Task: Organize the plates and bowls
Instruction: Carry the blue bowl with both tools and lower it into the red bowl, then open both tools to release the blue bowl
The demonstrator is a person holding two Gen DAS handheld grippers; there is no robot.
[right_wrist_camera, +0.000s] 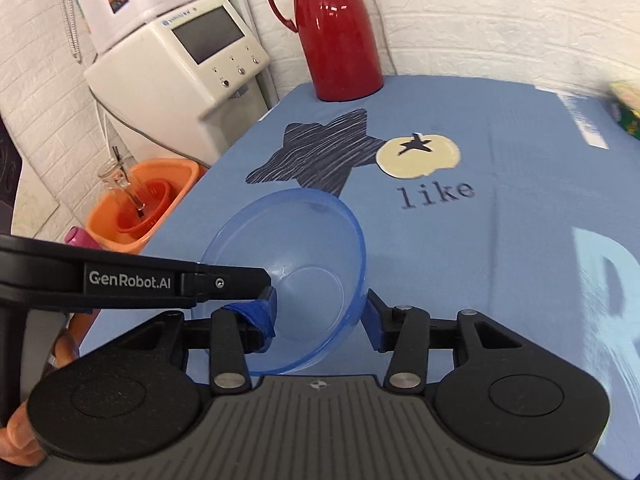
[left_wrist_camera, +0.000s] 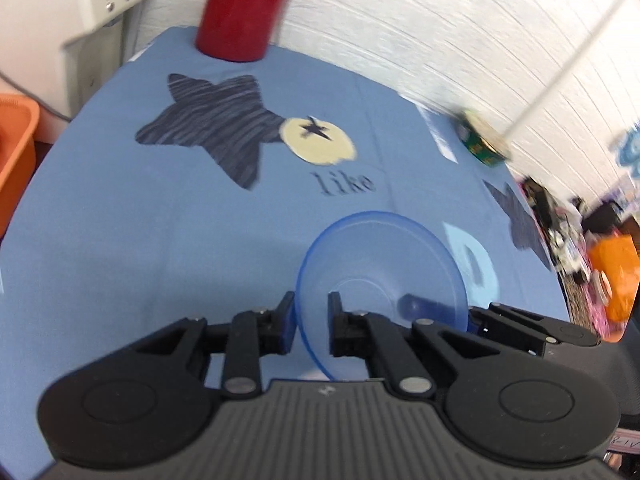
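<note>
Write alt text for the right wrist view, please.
A translucent blue bowl, tilted, sits between the right gripper fingers while the left gripper pinches its rim. Behind, a red thermos stands on the blue star-print tablecloth.

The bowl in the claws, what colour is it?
The bowl is see-through blue. The right wrist view shows it best.

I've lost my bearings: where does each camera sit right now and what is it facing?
Left wrist: on the left gripper, facing along the blue cloth to the wall; its fingers pinch the blue bowl rim.
Right wrist: on the right gripper, facing the red jug; the left gripper enters from the left, a hand below.
Shared: bowl, jug, star print.
</note>
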